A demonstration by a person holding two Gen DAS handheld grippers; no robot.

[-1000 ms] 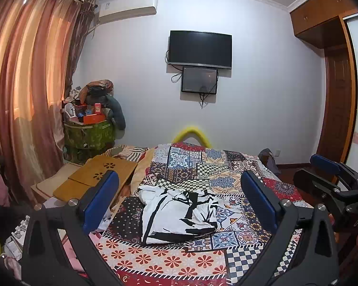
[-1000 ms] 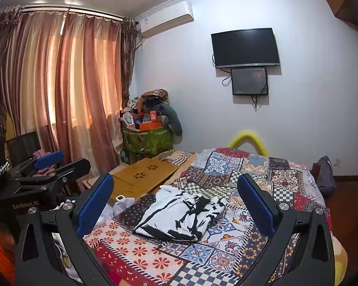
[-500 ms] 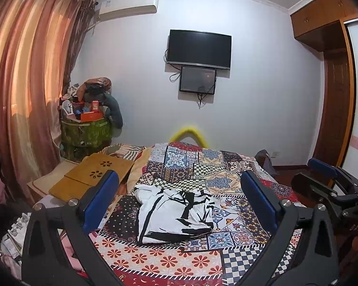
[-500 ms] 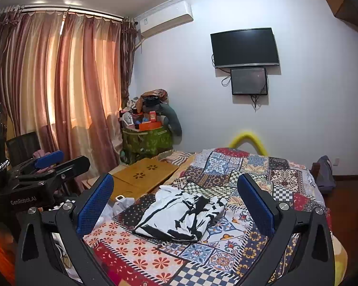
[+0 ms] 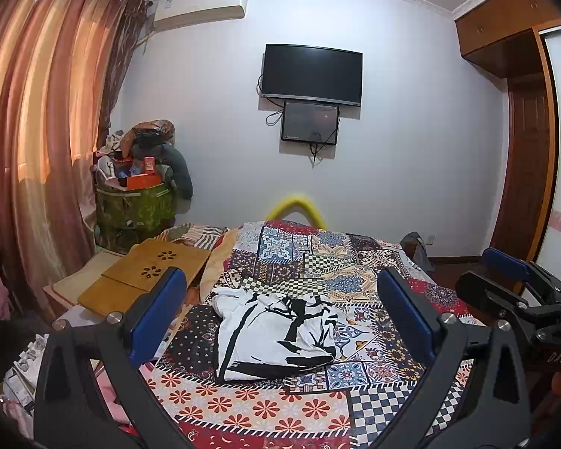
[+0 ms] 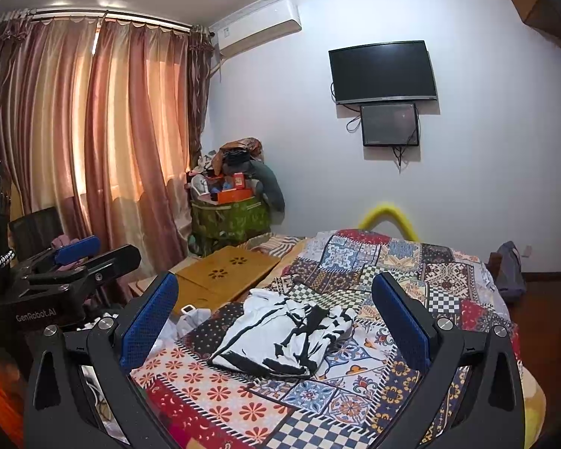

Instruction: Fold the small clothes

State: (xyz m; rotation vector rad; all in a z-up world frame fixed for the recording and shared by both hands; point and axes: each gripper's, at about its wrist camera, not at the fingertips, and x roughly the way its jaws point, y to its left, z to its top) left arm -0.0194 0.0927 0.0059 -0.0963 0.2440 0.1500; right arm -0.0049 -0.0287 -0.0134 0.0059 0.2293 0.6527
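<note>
My left gripper point(image 5: 280, 314) hangs with its blue pads point(image 5: 157, 318) spread wide and nothing between them, and my right gripper point(image 6: 276, 318) is just as wide apart and empty, both held above the near end of the bed and clear of the cloth. The black-and-white garment point(image 5: 273, 333) lies crumpled and unfolded on the patchwork bedspread point(image 5: 318, 262), towards the bed's left side, ahead of both grippers. A wooden lap table point(image 5: 146, 277) sits just beside the bed on the left, and a dark television point(image 5: 312, 75) hangs on the far wall.
</note>
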